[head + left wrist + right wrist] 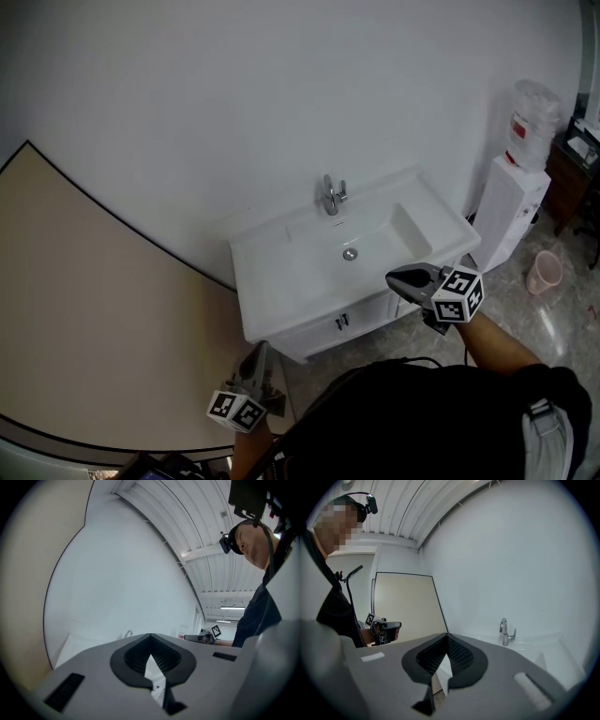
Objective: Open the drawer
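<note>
A white vanity (281,328) stands against the wall, with a basin (352,246) and a chrome faucet (331,195) on top. Its front is closed and carries two small dark handles (342,321). My right gripper (401,277) hovers over the vanity's front right corner, jaws shut and holding nothing. My left gripper (261,349) hangs lower, just off the vanity's left front corner, apart from it and also shut and empty. In the right gripper view the shut tips (447,634) point toward the faucet (504,632). The left gripper view shows its tips (150,634) meeting.
A beige panel (84,309) fills the wall to the left of the vanity. To the right stand a white water dispenser (511,206) and a pink bin (543,272) on the tiled floor. A dark wooden cabinet (567,178) sits at the far right.
</note>
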Motion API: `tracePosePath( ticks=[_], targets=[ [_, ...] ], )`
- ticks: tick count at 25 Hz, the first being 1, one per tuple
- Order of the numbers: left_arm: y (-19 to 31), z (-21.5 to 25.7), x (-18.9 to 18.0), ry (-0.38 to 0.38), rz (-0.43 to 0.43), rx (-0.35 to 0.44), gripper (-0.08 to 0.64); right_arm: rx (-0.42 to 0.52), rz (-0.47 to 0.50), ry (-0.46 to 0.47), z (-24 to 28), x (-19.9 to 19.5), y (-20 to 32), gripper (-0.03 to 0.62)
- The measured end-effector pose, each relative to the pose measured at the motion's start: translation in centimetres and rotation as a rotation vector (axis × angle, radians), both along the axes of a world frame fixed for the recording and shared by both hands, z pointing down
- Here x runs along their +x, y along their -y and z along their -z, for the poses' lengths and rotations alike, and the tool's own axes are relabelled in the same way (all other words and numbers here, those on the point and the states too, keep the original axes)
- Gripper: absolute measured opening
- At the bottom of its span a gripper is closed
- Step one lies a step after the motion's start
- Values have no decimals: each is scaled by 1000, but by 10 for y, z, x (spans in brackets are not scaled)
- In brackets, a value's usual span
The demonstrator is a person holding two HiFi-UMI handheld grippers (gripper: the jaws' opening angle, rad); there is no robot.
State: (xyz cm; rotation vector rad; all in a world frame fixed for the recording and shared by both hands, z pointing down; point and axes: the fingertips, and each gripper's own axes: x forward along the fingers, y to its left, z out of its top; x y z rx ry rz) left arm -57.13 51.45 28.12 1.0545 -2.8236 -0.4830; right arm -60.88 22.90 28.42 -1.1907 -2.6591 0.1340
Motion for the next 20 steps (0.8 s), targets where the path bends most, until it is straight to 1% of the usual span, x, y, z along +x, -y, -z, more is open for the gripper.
tracePosePath(
  ticks=[5, 7, 14, 17, 20],
  targets=[
    [28, -2, -33, 24, 48, 12, -8, -10, 47, 15, 4, -49, 34, -2],
    [46, 4, -47, 22, 65, -4, -8, -14, 62, 23, 7, -68, 49, -2],
    [123, 16, -97, 7, 84, -24, -8, -20, 93, 10, 10, -125, 116, -2],
    [147, 16, -117, 0, 95, -31, -8, -25, 108, 2, 7, -147, 139, -2],
    [165, 11, -137, 0, 88, -27, -8, -28, 109, -4, 2, -167, 155, -2]
  ],
)
